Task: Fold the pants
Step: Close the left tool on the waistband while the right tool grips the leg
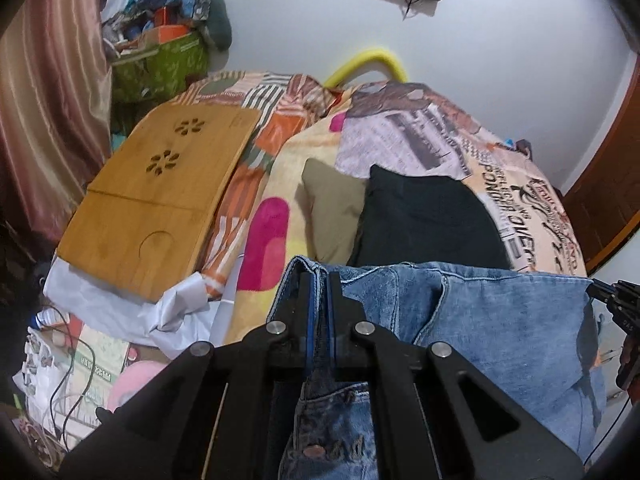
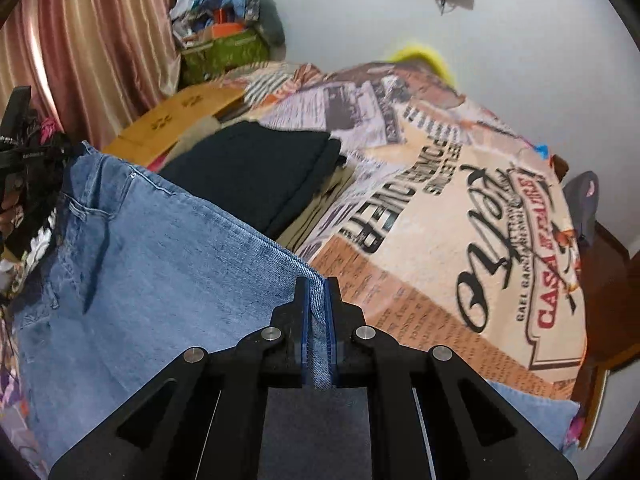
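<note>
Blue jeans (image 1: 492, 316) hang stretched between my two grippers above the bed. My left gripper (image 1: 319, 280) is shut on one corner of the jeans' top edge, denim pinched between its pads. My right gripper (image 2: 317, 286) is shut on the other corner of the jeans (image 2: 160, 264). In the left wrist view the right gripper (image 1: 616, 300) shows at the far right edge. In the right wrist view the left gripper (image 2: 16, 152) shows at the far left, a hand behind it. The lower part of the jeans is hidden below both views.
A printed bedspread (image 2: 460, 208) covers the bed. Folded black pants (image 1: 428, 220) and an olive garment (image 1: 332, 204) lie on it beyond the jeans. A bamboo lap tray (image 1: 160, 200) lies at the left; a cluttered green box (image 1: 168, 56), a curtain (image 1: 48, 100) and a wooden door frame (image 1: 608, 192) stand around.
</note>
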`<act>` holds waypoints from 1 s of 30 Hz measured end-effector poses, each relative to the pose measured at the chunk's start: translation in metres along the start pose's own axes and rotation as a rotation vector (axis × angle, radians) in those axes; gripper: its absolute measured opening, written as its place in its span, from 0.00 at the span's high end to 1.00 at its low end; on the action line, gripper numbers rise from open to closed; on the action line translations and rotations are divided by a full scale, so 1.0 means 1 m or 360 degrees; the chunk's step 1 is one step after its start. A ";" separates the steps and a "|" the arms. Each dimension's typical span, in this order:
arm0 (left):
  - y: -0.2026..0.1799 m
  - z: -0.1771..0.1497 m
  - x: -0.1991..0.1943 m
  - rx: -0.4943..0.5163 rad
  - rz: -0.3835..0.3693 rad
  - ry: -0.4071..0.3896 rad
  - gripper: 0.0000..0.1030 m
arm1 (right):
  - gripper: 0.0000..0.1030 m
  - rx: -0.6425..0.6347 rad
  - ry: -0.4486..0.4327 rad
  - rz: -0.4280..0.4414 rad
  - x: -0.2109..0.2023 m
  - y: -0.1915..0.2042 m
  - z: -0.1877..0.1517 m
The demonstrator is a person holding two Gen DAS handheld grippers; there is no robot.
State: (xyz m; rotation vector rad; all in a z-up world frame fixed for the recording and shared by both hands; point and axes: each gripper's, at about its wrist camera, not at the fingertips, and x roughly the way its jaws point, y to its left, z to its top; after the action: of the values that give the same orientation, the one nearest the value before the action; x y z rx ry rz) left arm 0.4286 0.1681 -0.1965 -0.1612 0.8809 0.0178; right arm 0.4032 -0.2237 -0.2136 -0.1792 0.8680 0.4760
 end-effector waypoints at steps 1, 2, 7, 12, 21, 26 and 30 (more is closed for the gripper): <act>-0.001 -0.001 -0.005 0.0010 -0.0004 -0.0011 0.96 | 0.94 0.0002 -0.0012 -0.0001 -0.005 0.000 -0.001; -0.003 -0.003 -0.009 0.0020 -0.0005 -0.0023 0.96 | 0.94 0.0005 -0.0031 0.0002 -0.012 0.002 -0.002; -0.005 -0.018 -0.042 0.0030 -0.0045 -0.0078 0.96 | 0.94 -0.0026 -0.0083 0.0008 -0.043 0.015 -0.012; -0.004 -0.036 -0.076 0.0022 -0.0065 -0.0119 0.97 | 0.94 -0.0027 -0.0128 0.0041 -0.080 0.034 -0.028; 0.001 -0.084 -0.133 0.0016 -0.0081 -0.0156 0.97 | 0.94 -0.0017 -0.0154 0.0067 -0.129 0.066 -0.073; 0.002 -0.119 -0.156 0.0033 -0.0018 -0.0169 0.97 | 0.94 -0.0001 -0.0140 0.0097 -0.140 0.083 -0.105; 0.000 -0.151 -0.169 0.0074 0.0045 -0.0170 0.97 | 0.94 0.0013 -0.0132 0.0109 -0.144 0.093 -0.126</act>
State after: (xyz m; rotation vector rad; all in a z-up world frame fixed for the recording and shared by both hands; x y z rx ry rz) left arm 0.2052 0.1548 -0.1612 -0.1032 0.7761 0.0320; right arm 0.1928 -0.2322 -0.1800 -0.1219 0.7966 0.5404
